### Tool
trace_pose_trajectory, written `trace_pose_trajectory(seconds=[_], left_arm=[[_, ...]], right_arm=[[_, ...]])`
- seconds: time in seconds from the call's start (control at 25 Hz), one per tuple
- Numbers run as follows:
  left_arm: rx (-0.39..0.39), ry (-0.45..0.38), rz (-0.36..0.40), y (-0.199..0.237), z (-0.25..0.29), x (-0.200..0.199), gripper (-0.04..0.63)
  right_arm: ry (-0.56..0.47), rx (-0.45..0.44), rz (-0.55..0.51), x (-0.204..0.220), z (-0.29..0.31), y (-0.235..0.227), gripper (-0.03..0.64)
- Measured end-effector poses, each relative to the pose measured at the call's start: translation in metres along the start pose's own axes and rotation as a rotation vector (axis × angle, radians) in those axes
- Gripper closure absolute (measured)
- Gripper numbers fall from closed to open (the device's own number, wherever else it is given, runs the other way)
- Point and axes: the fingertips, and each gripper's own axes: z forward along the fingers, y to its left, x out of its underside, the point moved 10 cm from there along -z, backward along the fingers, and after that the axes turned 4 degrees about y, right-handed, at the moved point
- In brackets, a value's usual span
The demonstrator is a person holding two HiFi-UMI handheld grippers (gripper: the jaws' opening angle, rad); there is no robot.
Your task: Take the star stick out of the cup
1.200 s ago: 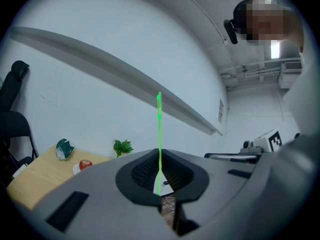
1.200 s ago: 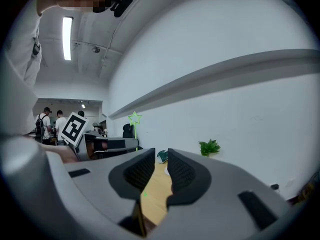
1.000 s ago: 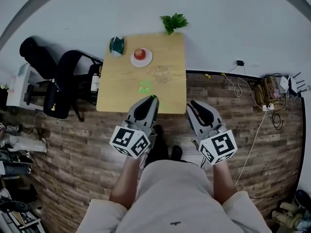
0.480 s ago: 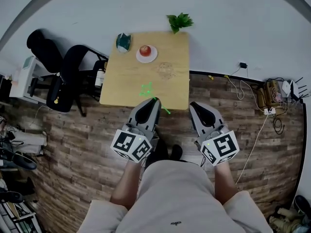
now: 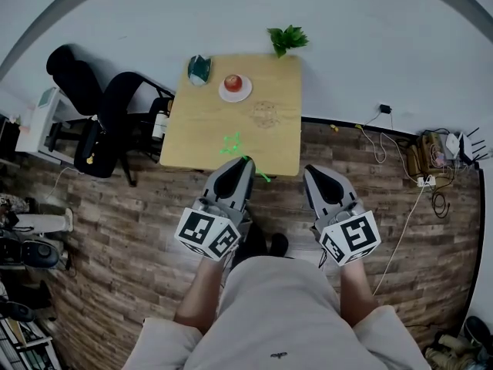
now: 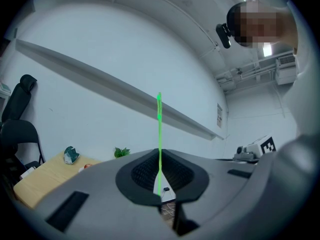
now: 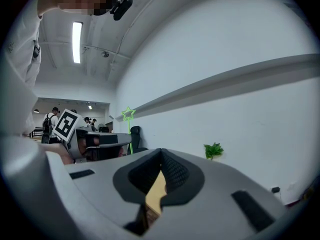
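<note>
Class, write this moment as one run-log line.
left tongs: shut on green star stick, upright | right tongs: just closed, empty | clear cup: on wooden table

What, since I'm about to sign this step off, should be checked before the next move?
1. Left tongs shut on the star stick: ok.
2. Star stick out of the cup: ok; the cup is on the table, apart from the stick.
3. Stick upright in the grip: ok, as the left gripper view shows it.
4. Right tongs empty: ok; their jaws have just closed on nothing.
5. Cup upright: cannot tell; it is too small and clear in the head view.
</note>
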Motion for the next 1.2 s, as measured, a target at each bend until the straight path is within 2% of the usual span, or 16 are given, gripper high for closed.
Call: trace_pose_trajectory(seconds=[1.2], left_arm=[[0.008, -0.012, 0.011, -0.0050, -0.0015, -0.0053, 0.577]], right_arm=[[0.002, 0.007, 0.002, 0.0043, -0.0043, -0.0011, 0.617]])
